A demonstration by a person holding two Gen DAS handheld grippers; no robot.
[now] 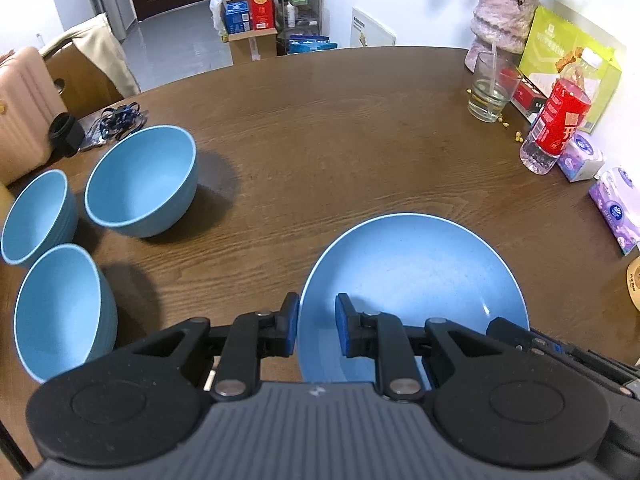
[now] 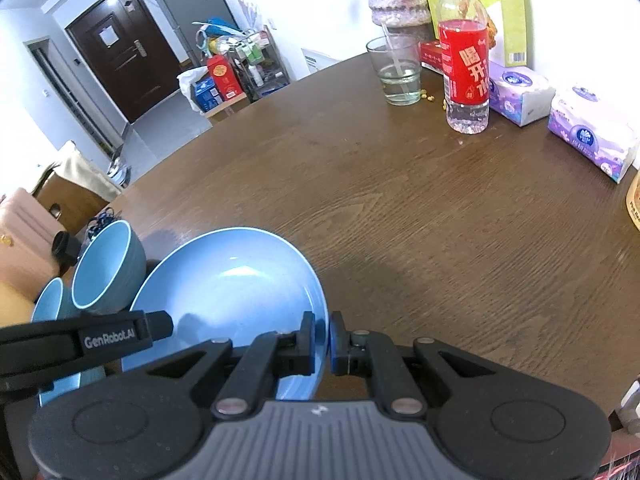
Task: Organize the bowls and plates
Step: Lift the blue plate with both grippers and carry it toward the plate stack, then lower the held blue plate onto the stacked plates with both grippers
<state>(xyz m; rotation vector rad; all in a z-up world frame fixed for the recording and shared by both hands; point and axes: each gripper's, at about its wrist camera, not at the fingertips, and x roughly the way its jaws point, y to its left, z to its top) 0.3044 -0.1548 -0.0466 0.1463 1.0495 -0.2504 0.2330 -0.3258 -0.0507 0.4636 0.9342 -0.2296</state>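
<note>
A blue plate (image 1: 416, 276) lies near the front of the brown table (image 1: 320, 128). My left gripper (image 1: 317, 320) is open, its two fingers on either side of the plate's left rim, not closed on it. Three blue bowls stand at the left: a big one (image 1: 142, 180), one at the far left (image 1: 36, 216) and one at the front left (image 1: 60, 312). In the right wrist view my right gripper (image 2: 321, 338) is shut on the right rim of the plate (image 2: 224, 292). Two bowls (image 2: 106, 266) show behind it, and the left gripper's body (image 2: 80, 340) crosses the left side.
At the table's right edge stand a glass of water (image 1: 490, 88), a red-labelled bottle (image 1: 558, 124), tissue packs (image 1: 616, 208), a green box (image 1: 568, 60) and a vase (image 1: 502, 20). A black object and cables (image 1: 96, 124) lie at the far left. A chair (image 1: 84, 68) stands beyond.
</note>
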